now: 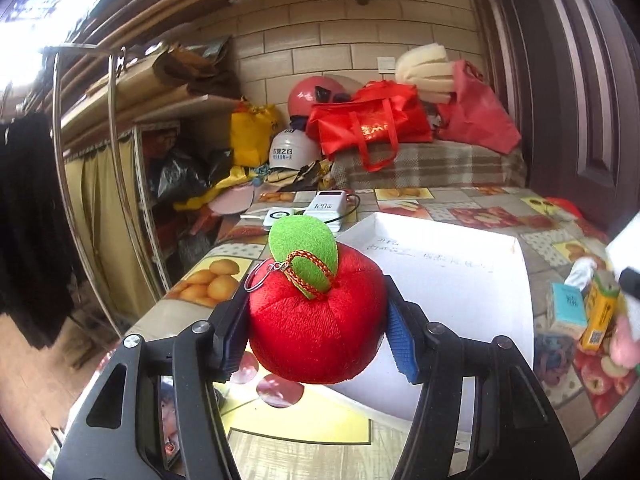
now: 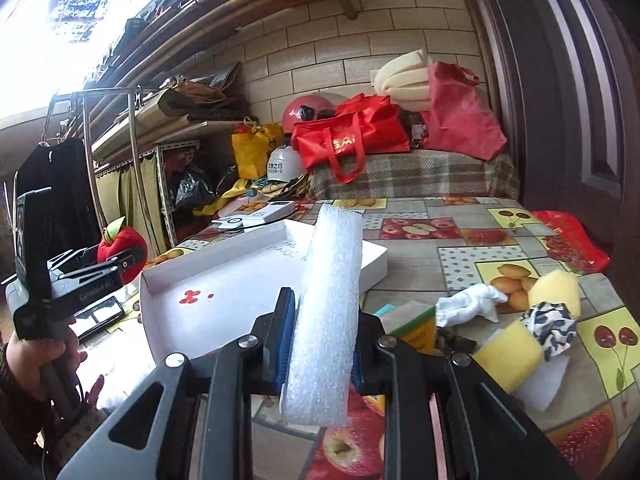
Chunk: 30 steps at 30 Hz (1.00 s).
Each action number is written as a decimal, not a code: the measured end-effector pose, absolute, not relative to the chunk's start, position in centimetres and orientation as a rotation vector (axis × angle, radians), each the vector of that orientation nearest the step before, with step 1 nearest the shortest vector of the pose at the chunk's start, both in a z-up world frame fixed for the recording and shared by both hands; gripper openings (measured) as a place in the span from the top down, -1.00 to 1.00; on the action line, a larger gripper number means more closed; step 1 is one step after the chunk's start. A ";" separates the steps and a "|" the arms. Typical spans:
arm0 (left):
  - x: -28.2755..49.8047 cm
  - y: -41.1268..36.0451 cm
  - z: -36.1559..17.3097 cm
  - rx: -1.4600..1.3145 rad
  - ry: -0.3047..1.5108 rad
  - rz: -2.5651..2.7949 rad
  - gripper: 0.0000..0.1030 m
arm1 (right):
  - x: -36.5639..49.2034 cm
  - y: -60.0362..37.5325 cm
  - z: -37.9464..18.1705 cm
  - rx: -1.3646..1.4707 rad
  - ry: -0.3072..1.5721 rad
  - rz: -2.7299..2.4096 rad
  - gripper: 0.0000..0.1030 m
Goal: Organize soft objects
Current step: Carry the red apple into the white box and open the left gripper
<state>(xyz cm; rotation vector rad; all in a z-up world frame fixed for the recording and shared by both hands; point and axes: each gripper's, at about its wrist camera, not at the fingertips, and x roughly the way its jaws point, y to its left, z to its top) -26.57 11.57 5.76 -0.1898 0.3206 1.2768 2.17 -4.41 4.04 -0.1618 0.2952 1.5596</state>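
Gripping a plush apple (image 1: 316,320), the left fingers (image 1: 316,326) hover beside the white tray (image 2: 224,280); right fingers (image 2: 320,348) clamp foam (image 2: 328,312).

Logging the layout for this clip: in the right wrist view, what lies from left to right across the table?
Plush apple in the left gripper → white tray → foam strip in the right gripper → white cloth → patterned cloth.
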 end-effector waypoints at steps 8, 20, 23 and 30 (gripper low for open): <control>-25.3 13.4 4.4 -0.346 0.340 1.199 -0.16 | 1.5 -2.5 3.6 -0.172 0.343 1.585 0.56; -24.0 15.0 4.3 -0.325 0.384 1.207 -0.16 | 0.4 -0.9 3.2 -0.206 0.343 1.604 0.56; -24.2 16.0 4.3 -0.343 0.374 1.195 -0.16 | 0.0 -0.3 3.2 -0.218 0.335 1.607 0.56; -24.9 19.0 3.6 -0.444 0.385 1.091 -0.16 | -1.6 1.3 3.2 -0.253 0.309 1.630 0.56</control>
